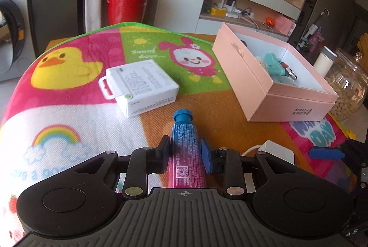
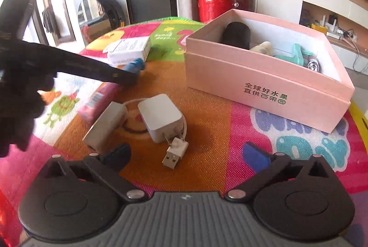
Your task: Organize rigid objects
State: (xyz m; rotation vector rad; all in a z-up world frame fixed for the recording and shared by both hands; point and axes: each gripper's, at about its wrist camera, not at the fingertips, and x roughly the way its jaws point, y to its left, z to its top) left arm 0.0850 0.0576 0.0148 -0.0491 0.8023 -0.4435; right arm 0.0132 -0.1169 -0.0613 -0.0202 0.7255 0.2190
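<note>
A: Quick rundown, L to R?

B: Far left on the mat (image 1: pixel 69 108), a white box (image 1: pixel 140 88) lying flat, printed side up. Next, the tube (image 1: pixel 184 145), blue cap pointing away, pink end toward the camera. Left claw (image 1: pixel 186 155) is clenched on it, pads pressing both sides of the tube's middle.

A: Lifted or down?

B: Can't tell (right view is blurred there); it looks low over the mat.

A: Then?

B: Center, near the right claw (image 2: pixel 186 155): a charger (image 2: pixel 161 118) w/ prongs, a short cable ending in a USB plug (image 2: pixel 172 157), and a second white block (image 2: pixel 105 125) just beside it on the left. All lie on the mat.

A: Right claw?

B: Released, jaws spread wide, nothing btwn them. Charger lies just ahead of it.

A: And far right?

B: Pink box (image 2: pixel 264 85), lid off, on the worktop's mat. Inside: a black cylinder (image 2: pixel 237 35), a teal clip-like thing (image 2: pixel 296 53), a metal-tipped item (image 2: pixel 314 66). Behind, off the worktop, a red bin (image 1: pixel 126 1).
</note>
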